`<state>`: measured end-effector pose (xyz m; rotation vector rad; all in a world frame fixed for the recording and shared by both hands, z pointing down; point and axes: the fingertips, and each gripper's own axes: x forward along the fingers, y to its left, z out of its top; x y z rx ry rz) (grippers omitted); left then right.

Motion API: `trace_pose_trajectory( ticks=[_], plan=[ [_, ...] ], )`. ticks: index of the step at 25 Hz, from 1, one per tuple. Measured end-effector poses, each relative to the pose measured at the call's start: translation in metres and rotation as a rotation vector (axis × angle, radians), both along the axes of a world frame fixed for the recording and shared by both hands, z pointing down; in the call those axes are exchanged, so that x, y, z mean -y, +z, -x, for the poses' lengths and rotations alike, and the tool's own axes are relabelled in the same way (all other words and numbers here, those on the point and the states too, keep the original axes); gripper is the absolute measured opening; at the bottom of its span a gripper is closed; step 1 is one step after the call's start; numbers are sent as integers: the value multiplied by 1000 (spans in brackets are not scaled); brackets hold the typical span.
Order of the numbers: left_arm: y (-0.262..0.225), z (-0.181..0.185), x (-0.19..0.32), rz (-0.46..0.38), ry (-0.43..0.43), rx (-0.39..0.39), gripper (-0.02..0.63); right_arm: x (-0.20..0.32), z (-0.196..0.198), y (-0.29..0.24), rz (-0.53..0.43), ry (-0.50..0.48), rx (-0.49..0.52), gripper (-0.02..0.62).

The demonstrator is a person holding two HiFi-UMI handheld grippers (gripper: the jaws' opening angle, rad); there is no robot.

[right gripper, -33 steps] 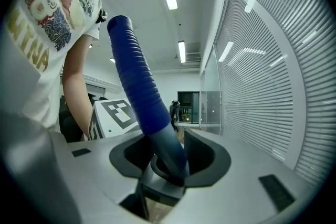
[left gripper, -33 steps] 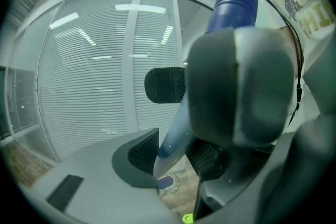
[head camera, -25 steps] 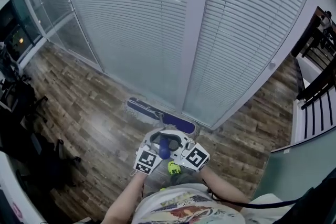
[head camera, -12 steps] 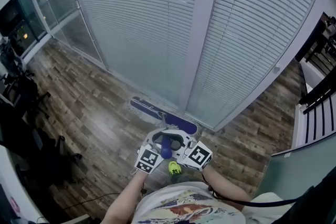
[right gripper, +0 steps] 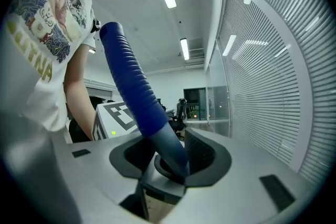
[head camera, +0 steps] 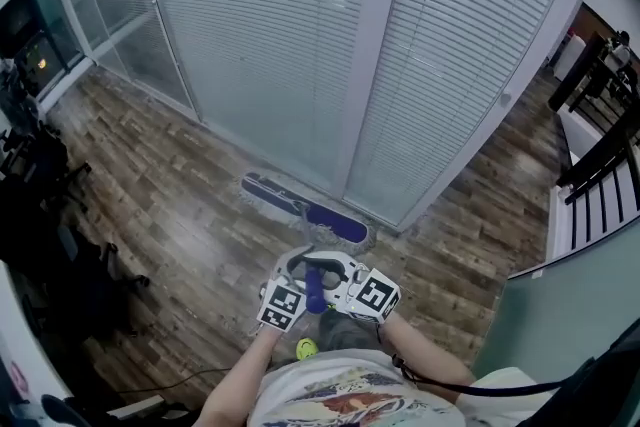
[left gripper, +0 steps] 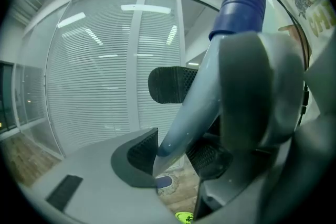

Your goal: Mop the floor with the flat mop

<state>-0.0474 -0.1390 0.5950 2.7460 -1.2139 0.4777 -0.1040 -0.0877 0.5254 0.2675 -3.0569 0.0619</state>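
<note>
The flat mop's blue head [head camera: 304, 207] lies on the wood floor at the foot of the glass wall. Its pole rises to a blue ribbed grip [head camera: 314, 289] between my two grippers. In the head view my left gripper [head camera: 296, 277] and right gripper [head camera: 344, 277] clasp the handle side by side just in front of my body. In the left gripper view the grey pole [left gripper: 186, 113] runs between the pads of my left gripper [left gripper: 176, 156]. In the right gripper view my right gripper [right gripper: 168, 157] holds the blue grip [right gripper: 131, 76]. Both pairs of jaws have just been opening a little, with the handle still between them.
A glass wall with white blinds [head camera: 270, 35] and a pale post [head camera: 375, 45] stands right behind the mop head. Dark office chairs [head camera: 40, 205] crowd the left side. Black furniture [head camera: 600, 135] and a partition [head camera: 570, 315] stand at the right. My green shoe [head camera: 305, 348] is under the grippers.
The mop head has slid slightly farther from me along the wall's foot. My green shoe has moved back toward my body. Both grippers keep hold of the handle.
</note>
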Motion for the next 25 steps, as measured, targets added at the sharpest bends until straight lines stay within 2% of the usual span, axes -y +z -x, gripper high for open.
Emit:
trace_pose_trajectory(
  ticks=[7, 13, 20, 25],
  plan=[
    [4, 9, -79, 10, -35, -16, 135, -81, 9, 4, 4, -37, -17, 161],
    [-1, 1, -130, 15, -64, -15, 135, -133, -1, -1, 3, -73, -24, 161],
    [4, -25, -194, 33, -125, -17, 137, -200, -30, 2, 2, -136, -23, 161],
    [3, -69, -250, 52, -179, -9, 141, -258, -78, -1, 0, -192, -18, 161]
  ],
)
